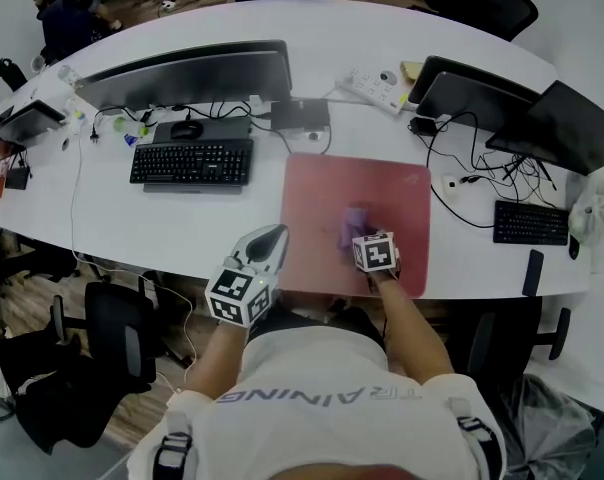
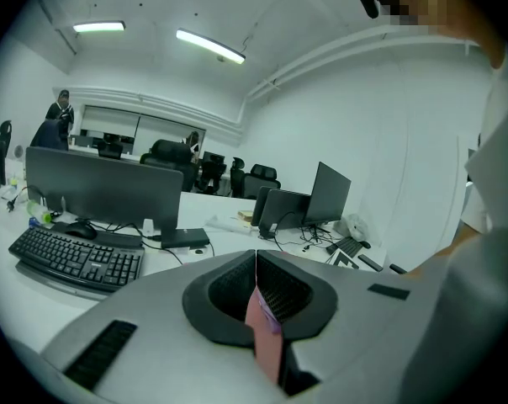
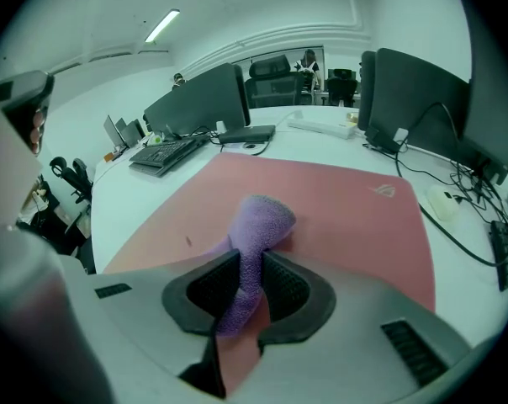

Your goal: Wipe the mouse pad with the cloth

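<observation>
under both pairs of fingers a white desk (image 1: 182, 223) is spread. on it, beneath and ahead of the right fingers, a red mouse pad (image 3: 338, 200) is laid flat with its near edge at the desk's rim, so its whole face can be reached from the seat. a black keyboard (image 1: 192, 161) is seen well beyond the left fingertips, off the pad and clear of any stroke.

between the fingers of the right gripper (image 3: 247, 269) a purple cloth (image 3: 258, 225) is pinched at its narrow middle. the bunched free end is pushed out past the fingertips and rests on the pad near its centre. it is judged to be held this way so that the soft bulk, not the hard fingers, is dragged over the surface. the gripper is tilted down toward the pad, which suits pressing while wiping.

the left gripper (image 2: 256, 259) is held low at the pad's near left edge, its fingers pressed together at the tips. a pink sliver is seen in the slot behind the tips. it is probably the pad showing through, and no grip on it can be confirmed. the gripper seems parked beside the pad, ready to steady it if it slides. the wiping itself is judged to be under way.
</observation>
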Motion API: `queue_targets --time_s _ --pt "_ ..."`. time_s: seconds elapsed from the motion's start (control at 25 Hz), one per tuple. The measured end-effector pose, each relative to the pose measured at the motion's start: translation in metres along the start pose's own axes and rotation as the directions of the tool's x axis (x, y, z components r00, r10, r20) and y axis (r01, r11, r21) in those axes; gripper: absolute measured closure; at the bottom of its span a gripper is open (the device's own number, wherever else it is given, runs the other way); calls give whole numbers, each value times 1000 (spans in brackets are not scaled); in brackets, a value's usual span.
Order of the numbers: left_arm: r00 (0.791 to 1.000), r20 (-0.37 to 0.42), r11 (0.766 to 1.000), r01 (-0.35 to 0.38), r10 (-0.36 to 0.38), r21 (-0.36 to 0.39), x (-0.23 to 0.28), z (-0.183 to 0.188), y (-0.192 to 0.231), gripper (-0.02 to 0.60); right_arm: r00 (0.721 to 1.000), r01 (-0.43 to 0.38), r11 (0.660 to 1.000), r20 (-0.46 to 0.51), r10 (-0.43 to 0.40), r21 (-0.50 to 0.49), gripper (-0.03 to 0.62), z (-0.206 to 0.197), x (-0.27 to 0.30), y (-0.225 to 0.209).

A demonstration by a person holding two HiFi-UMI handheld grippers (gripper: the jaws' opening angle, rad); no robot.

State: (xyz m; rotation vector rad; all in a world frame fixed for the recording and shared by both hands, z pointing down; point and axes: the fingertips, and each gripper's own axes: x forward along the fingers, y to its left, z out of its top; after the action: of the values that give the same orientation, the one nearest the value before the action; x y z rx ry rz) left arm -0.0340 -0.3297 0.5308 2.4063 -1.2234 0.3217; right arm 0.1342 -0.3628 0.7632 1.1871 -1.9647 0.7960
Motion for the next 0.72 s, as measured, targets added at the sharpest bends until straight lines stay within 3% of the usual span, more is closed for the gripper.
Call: queue_targets --time_s 0.4,0.72 --pt "999 7 999 33 -33 -9 41 -9 -69 549 994 104 991 11 -106 88 499 -38 -50 -118" --pt "998 -4 998 63 -63 17 48 -6 -96 549 983 182 974 6 -185 132 499 -58 -81 -172"
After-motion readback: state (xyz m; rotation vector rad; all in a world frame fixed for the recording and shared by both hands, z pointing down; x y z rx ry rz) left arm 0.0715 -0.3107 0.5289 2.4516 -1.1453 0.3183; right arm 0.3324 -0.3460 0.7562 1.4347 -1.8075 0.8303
